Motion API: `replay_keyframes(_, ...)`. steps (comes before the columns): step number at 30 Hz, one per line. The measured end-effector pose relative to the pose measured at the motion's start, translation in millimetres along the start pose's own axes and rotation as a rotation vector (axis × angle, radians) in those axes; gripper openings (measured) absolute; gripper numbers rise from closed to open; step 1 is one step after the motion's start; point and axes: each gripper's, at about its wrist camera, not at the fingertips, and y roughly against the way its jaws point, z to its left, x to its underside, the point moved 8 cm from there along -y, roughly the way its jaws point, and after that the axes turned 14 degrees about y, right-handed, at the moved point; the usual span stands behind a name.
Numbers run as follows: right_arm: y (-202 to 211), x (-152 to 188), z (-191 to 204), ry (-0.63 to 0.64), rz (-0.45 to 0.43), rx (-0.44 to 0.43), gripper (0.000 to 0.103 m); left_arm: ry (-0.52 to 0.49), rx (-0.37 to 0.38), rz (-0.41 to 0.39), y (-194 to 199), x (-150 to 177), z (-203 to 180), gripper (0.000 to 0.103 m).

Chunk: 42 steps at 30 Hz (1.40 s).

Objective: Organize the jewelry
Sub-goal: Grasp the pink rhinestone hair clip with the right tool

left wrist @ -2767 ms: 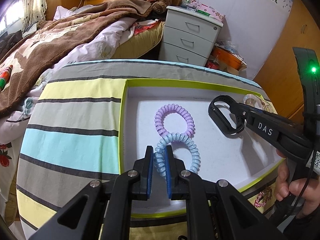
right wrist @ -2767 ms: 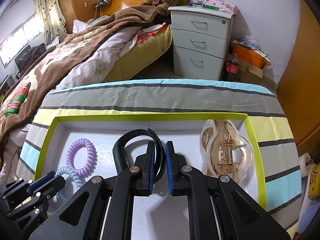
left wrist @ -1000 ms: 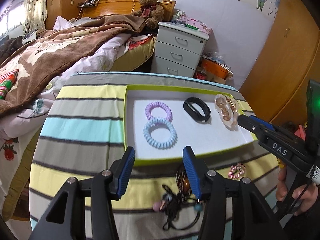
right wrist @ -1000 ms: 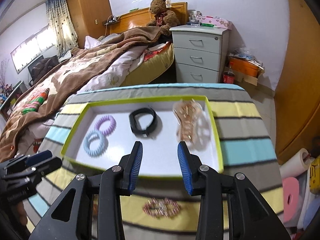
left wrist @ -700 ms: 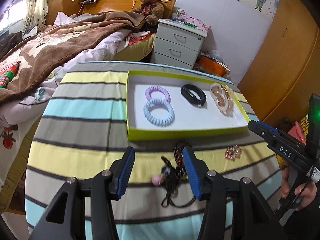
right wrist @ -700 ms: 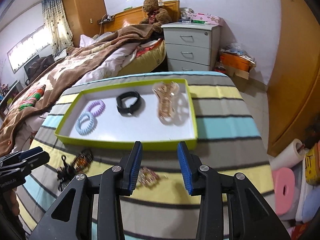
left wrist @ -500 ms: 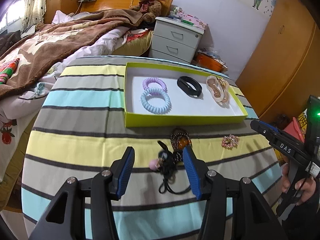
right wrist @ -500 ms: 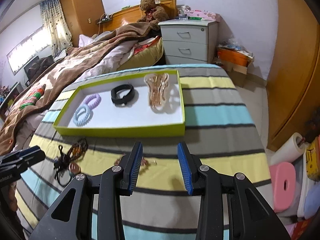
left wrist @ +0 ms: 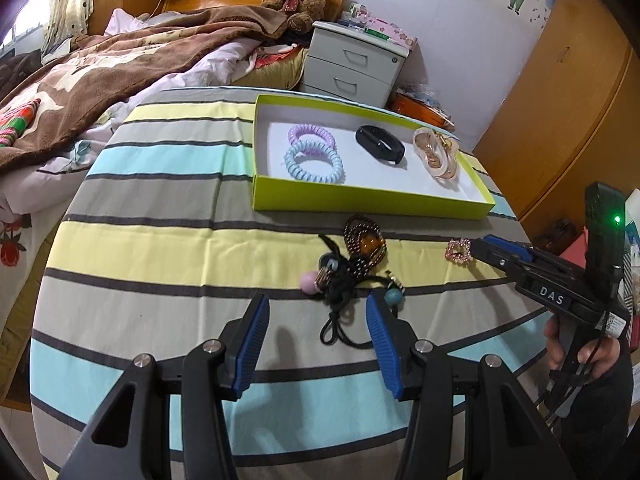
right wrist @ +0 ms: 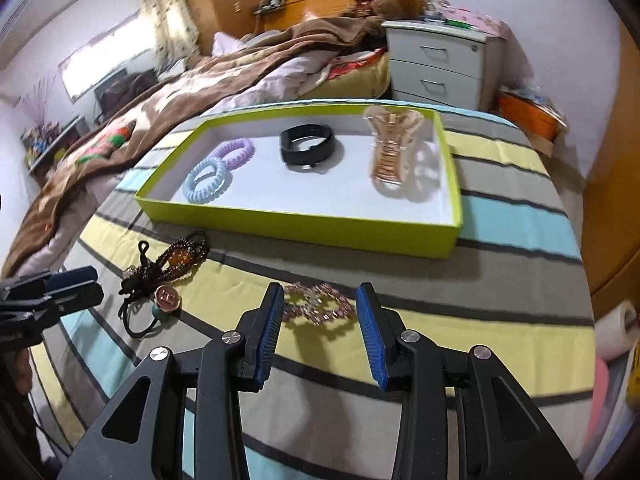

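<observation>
- Left gripper, seen from its own wrist camera, hangs with jaws wide apart and empty above a tangle of black cords, dark beads and pastel bobbles on the striped tablecloth; moments ago it was pinching the pale blue coil hair tie, which now lies in the lime-green tray touching the lilac coil tie, with the black band and clear amber claw clip alongside.
- Right gripper, in its own view, has pulled back from the tray after releasing the band and now straddles a pink rhinestone hair clip, jaws spread and empty. Four pieces are filed; the tangle and clip look next.
</observation>
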Motion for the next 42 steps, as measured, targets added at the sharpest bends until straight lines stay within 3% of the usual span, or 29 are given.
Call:
replay_keyframes(2,-4.9,-0.6,2.5,0.017,0.021,-0.012,0.048,0.004,-0.004,0.000,0.3,0.3,2.9,0.052)
replay_keyframes(15,4.0,16.6,47.7,0.168,0.084,-0.106,0.049,0.030,0.007,0.003,-0.2,-0.3,10.9,0.052)
replay_keyframes(21,2.2,8.4,40.4,0.194,0.067,-0.008,0.049,0.041,0.005,0.003,-0.3,-0.1,16.8,0.052)
replay_keyframes(31,-8.6,8.8,40.4,0.159,0.069,-0.024,0.049,0.052,0.005,0.010,-2.3,1.0,19.9,0.052)
replay_keyframes(33,-8.6,9.6,40.7,0.165,0.068,-0.004,0.043,0.057,0.013,0.015,-3.3,1.5,19.6,0.052)
replay_keyframes(35,-8.2,9.6,40.6,0.173,0.064,0.022,0.028,0.060,0.020,0.021,-4.4,2.1,19.1,0.052)
replay_keyframes(42,-3.8,11.5,46.0,0.185,0.049,0.021,0.019,0.047,0.017,0.029,-9.1,2.3,17.1,0.052)
